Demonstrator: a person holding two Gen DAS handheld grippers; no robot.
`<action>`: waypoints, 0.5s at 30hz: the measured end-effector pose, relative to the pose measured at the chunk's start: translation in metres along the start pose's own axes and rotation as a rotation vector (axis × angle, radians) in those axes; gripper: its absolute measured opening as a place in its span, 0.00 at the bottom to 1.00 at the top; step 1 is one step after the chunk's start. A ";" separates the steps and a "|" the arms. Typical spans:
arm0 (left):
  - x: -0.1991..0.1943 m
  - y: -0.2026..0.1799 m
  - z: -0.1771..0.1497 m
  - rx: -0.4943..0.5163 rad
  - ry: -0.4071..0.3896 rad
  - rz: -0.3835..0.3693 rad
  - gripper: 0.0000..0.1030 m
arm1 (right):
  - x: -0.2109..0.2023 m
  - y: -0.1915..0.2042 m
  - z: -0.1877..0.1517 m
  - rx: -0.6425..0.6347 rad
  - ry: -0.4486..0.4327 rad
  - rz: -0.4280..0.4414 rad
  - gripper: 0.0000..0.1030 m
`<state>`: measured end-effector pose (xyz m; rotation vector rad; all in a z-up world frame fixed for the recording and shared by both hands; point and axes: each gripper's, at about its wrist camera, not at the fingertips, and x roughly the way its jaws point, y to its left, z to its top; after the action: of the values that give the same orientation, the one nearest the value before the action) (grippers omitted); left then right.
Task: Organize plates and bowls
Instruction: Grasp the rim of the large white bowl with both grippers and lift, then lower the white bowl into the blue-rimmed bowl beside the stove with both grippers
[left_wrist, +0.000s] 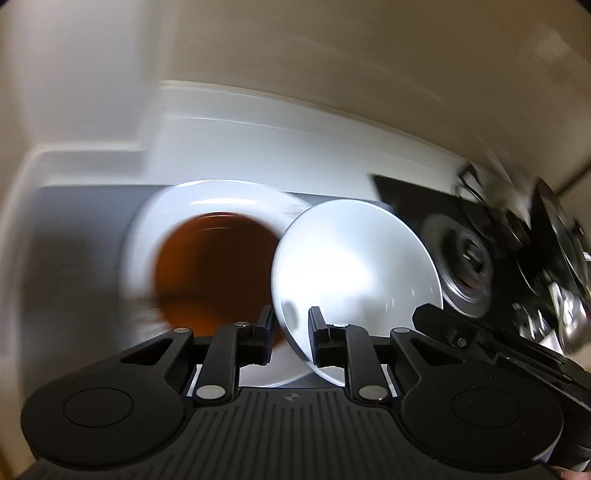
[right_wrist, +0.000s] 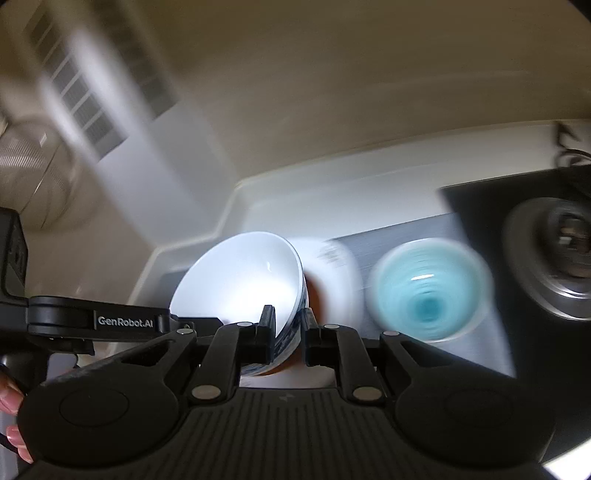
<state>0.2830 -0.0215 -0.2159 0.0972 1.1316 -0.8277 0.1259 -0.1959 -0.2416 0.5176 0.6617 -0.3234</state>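
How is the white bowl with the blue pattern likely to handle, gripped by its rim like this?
The white bowl looks glazed, so probably slippery. The right gripper pinches only its rim wall, so it may pivot. It is probably ceramic and would chip if dropped.

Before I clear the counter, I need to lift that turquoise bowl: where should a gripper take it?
On the rim. The turquoise bowl sits upright, mouth open upward, so come from above with one finger inside and one outside the wall. Its near side looks free; the image is blurred, so this is a judgement.

Matte black left gripper (left_wrist: 291, 332) and right gripper (right_wrist: 288, 330): ribbed base, round pivot discs, silver rivets, white "GenRobot.AI" lettering on a side arm.
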 end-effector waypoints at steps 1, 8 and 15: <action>0.006 -0.011 0.003 0.018 0.012 -0.007 0.20 | -0.005 -0.012 0.002 0.019 -0.012 -0.011 0.14; 0.049 -0.070 0.019 0.128 0.092 -0.012 0.20 | -0.021 -0.073 0.015 0.104 -0.105 -0.069 0.14; 0.087 -0.088 0.033 0.169 0.158 0.015 0.21 | -0.004 -0.111 0.012 0.184 -0.129 -0.073 0.14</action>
<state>0.2679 -0.1458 -0.2441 0.3161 1.2057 -0.9143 0.0798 -0.2940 -0.2700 0.6436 0.5286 -0.4857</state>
